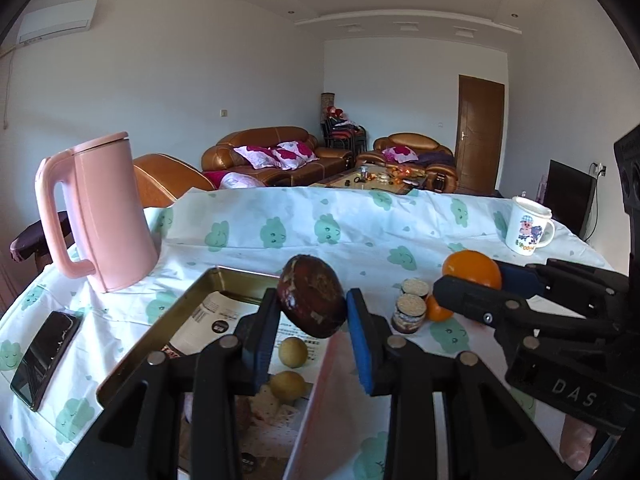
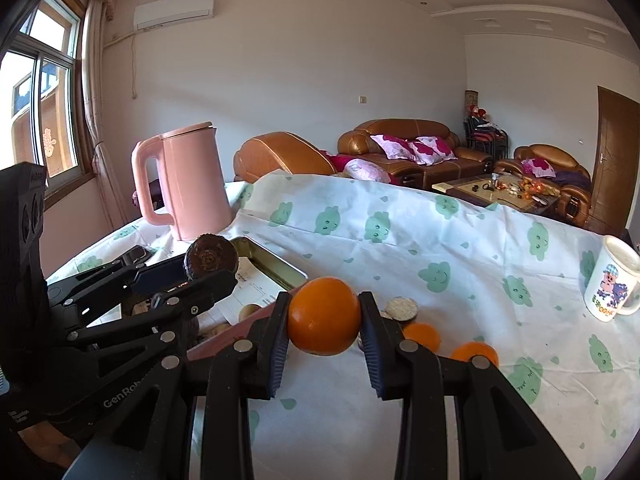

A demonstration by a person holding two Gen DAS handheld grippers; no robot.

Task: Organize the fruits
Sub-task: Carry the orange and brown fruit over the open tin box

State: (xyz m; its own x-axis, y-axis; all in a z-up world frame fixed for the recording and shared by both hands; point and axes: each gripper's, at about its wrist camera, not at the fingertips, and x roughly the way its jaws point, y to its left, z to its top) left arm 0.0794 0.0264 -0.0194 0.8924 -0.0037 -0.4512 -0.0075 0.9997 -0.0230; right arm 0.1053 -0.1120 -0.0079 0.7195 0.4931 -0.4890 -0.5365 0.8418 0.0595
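My left gripper (image 1: 313,308) is closed narrowly on a dark brown fruit (image 1: 313,296), both blue pads pressed to its sides, and it hangs above the gold-rimmed tray (image 1: 160,320). In the tray I see two small yellowish fruits (image 1: 293,353) on printed paper; what lies nearer the camera is too blurred for me to name.

My right gripper (image 2: 324,320) clamps an orange (image 2: 324,316) the same way, held clear of the counter (image 2: 460,240). Just beyond it stand small stacked jars (image 2: 402,309), and two more oranges (image 2: 422,336) rest on the cloth beside them.

The two grippers sit close, side by side. The pink kettle (image 1: 108,216) stands by the tray's far left corner, a phone (image 1: 46,356) lies near the left counter edge, and a mug (image 2: 612,280) stands far right. The middle of the cloth between them lies open.
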